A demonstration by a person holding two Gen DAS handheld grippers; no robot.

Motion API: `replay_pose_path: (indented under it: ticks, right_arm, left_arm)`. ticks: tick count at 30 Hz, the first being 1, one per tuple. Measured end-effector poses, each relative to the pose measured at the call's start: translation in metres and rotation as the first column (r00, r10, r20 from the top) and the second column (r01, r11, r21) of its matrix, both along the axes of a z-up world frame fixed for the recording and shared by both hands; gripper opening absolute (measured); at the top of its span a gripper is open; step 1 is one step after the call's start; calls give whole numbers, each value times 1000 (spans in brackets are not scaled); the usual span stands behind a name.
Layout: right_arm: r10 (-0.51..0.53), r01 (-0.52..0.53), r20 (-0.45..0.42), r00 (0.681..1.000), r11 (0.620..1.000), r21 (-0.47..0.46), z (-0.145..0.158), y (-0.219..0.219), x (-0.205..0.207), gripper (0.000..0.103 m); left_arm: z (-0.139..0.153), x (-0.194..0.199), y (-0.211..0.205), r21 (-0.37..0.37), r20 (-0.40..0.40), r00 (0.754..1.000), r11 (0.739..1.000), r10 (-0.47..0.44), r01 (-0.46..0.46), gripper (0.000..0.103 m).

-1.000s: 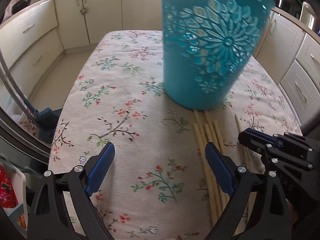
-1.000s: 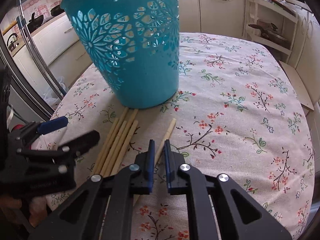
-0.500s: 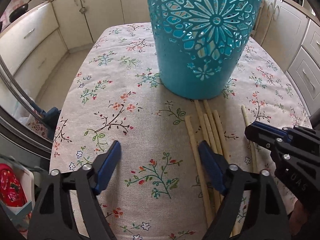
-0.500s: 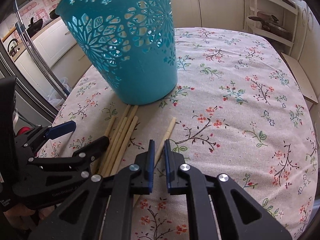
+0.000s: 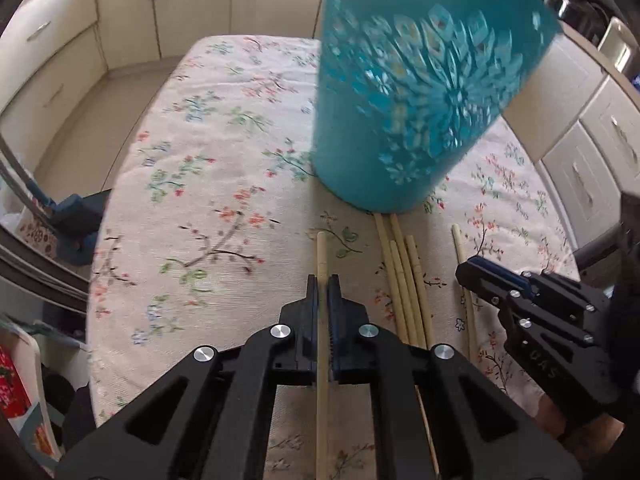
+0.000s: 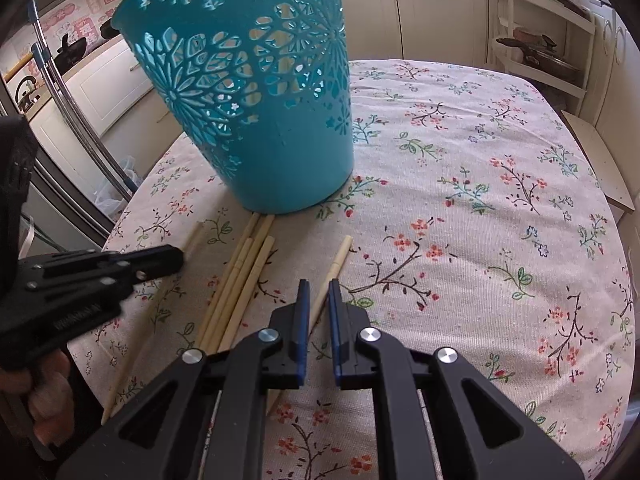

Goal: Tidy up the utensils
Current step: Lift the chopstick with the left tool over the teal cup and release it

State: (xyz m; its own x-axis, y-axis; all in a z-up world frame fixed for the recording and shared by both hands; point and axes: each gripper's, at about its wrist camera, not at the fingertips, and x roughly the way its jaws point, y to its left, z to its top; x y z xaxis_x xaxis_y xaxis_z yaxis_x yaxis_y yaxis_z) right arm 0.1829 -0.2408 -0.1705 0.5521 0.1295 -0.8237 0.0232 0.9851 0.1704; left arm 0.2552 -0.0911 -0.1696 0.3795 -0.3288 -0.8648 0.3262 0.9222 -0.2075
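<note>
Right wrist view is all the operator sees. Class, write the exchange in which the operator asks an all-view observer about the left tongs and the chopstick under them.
Operator: From the side I cannot tell. Are the left tongs gripping that chopstick?
Observer: Yes. The left wrist view shows them shut on it, with the stick running straight between the pads.
Operator: Where does its tip point?
Observer: Towards the teal basket. It ends short of the base and, in the left wrist view, lies left of the four bundled chopsticks.
</note>
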Motion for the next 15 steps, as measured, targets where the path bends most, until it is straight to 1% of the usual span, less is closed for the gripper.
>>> replay_pose_path:
  ticks: [2, 4, 6, 9, 10, 12, 15]
  right_arm:
    - [1, -1, 1, 1000, 1000, -2, 0, 0, 0, 10]
    - [0, 0, 1, 1000, 1000, -1, 0, 0, 0, 10]
    - [-1, 1, 1, 1000, 1000, -1, 0, 1, -1, 10]
    - [0, 0, 1, 1000, 1000, -2, 0, 0, 0, 10]
    - [0, 0, 1, 1000, 1000, -1, 0, 0, 0, 10]
    - [1, -1, 1, 1000, 1000, -1, 0, 0, 0, 10]
    - [1, -1, 1, 1000, 1000, -1, 0, 0, 0, 10]
  left_arm:
    - [16, 0, 13, -28, 23, 1000, 999, 18, -18, 5]
    - [40, 0, 25, -64, 56, 998, 997, 35, -32, 5]
    - [67, 0, 34, -102, 100, 994, 994, 51, -40, 5]
    - [117, 4, 37, -171, 190, 979, 985, 68, -35, 5]
    - [138, 5, 36, -200, 233, 970, 979, 74, -27, 5]
    - [169, 8, 31, -239, 300, 950, 971, 84, -11, 5]
    - [207, 12, 18, -268, 399, 912, 963, 98, 14, 5]
